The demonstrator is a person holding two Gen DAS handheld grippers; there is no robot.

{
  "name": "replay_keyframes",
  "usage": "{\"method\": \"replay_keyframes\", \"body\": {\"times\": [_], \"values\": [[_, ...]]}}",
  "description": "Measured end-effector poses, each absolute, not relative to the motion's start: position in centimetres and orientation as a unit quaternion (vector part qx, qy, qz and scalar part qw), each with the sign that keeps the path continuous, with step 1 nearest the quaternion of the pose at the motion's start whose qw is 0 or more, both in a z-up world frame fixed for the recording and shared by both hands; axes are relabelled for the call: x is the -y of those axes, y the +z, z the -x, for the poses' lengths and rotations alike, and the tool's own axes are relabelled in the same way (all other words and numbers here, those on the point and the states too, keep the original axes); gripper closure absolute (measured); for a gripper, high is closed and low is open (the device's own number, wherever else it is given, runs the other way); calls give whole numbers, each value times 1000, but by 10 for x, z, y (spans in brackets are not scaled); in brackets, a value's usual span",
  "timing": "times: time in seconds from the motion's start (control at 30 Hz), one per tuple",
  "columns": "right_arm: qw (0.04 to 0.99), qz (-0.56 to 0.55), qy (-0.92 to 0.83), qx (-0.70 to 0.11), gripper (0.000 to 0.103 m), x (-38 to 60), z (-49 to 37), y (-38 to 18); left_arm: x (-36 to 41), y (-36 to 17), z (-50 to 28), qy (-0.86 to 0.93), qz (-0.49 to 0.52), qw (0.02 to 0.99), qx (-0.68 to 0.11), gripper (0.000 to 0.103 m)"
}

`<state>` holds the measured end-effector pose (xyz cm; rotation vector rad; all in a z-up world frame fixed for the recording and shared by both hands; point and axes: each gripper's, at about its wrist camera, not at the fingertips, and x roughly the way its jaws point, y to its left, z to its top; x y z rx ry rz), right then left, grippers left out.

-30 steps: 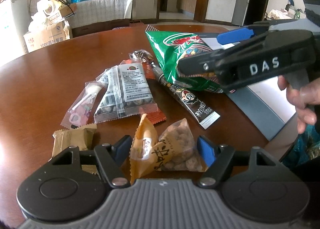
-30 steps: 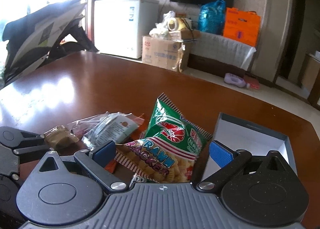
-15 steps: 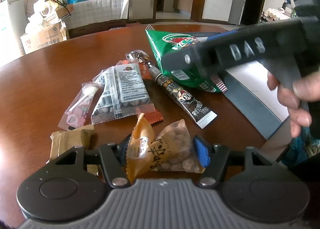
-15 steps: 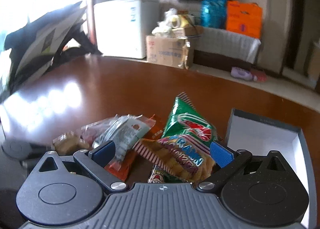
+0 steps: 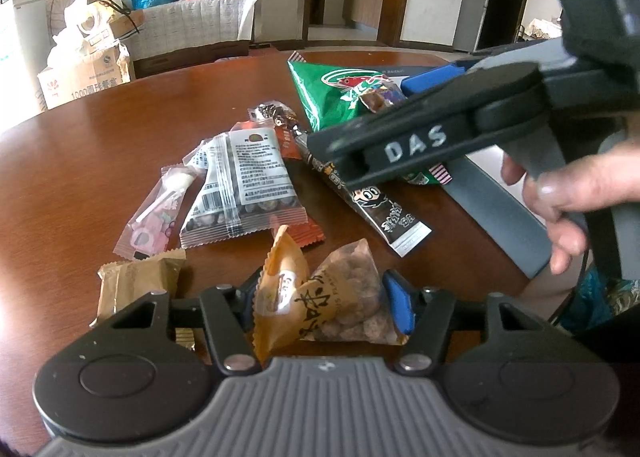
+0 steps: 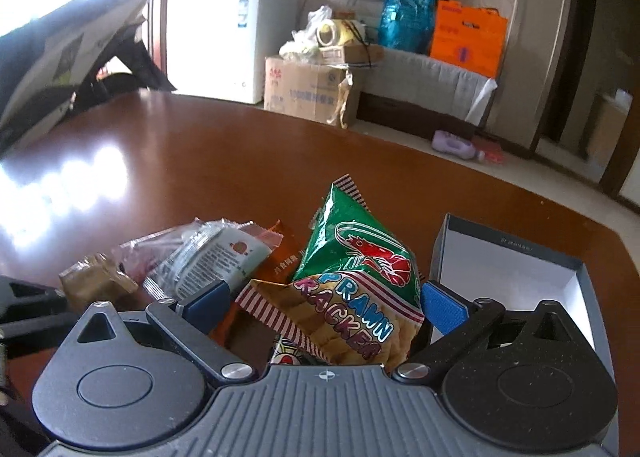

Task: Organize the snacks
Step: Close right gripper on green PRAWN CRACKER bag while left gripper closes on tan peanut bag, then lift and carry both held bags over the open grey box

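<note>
Several snack packs lie on the brown table. My left gripper is open around an orange pack of coated nuts; its blue pads stand beside it, apart. My right gripper is open around the green prawn cracker bag, its pads wide on both sides; in the left wrist view the bag lies under that gripper. A grey box with a white inside stands just right of the bag.
A clear nut pack with a white label, a pink lollipop pack, a tan wrapped bar, an orange-red pack and a long dark stick pack lie between the grippers. Cardboard boxes and a white freezer stand beyond the table.
My left gripper has narrowed around the nut pack. My right gripper has shifted over the prawn cracker bag and dipped closer to it; the bag has not left the table.
</note>
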<state>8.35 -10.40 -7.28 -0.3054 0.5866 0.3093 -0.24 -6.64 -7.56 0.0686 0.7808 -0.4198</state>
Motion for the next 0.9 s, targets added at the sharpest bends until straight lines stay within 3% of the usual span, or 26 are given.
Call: {"method": "replay_keyframes", "body": {"times": [0.1,0.17,0.37,0.57,0.9], "values": [[932,168,145,-287,9,100,-84,-79,65,-75,3,-204,-31,903,-377,45],[932,173,139,-287,22,100,-85,-81,65,-75,3,-205,-30,903,-377,46],[937,144,142,-286,41,110,-88,-78,66,-75,4,-210,-34,901,-377,49],[940,123,148,-282,50,118,-89,-73,67,-73,3,-212,-38,902,-374,53],[947,89,156,-268,53,134,-82,-64,59,-64,3,-200,-22,912,-359,55]]}}
